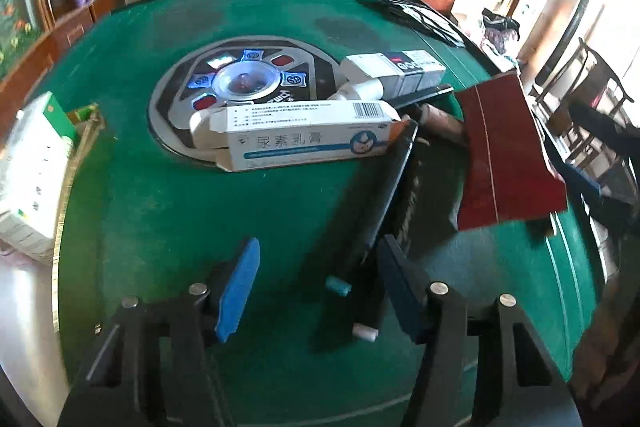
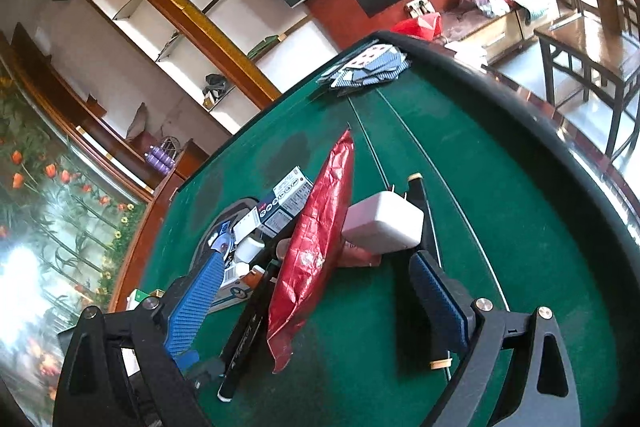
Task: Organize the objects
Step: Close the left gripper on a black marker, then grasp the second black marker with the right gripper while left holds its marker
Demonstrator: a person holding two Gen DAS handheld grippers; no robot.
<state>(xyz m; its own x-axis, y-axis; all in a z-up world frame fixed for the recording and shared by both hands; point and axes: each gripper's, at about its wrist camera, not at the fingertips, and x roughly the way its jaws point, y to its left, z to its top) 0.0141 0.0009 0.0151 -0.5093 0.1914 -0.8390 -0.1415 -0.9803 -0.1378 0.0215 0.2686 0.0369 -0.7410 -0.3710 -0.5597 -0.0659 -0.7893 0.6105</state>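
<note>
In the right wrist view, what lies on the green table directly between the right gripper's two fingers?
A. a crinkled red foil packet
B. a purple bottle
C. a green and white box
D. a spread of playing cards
A: the red foil packet stretches up the green table between the blue pads of the right gripper, whose jaws stand wide apart; the playing cards lie at the far edge.

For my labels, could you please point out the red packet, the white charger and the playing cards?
Red packet (image 2: 316, 243): right wrist view, middle of the foil.
White charger (image 2: 384, 225): right wrist view, its top face.
Playing cards (image 2: 370, 67): right wrist view, centre of the spread.
</note>
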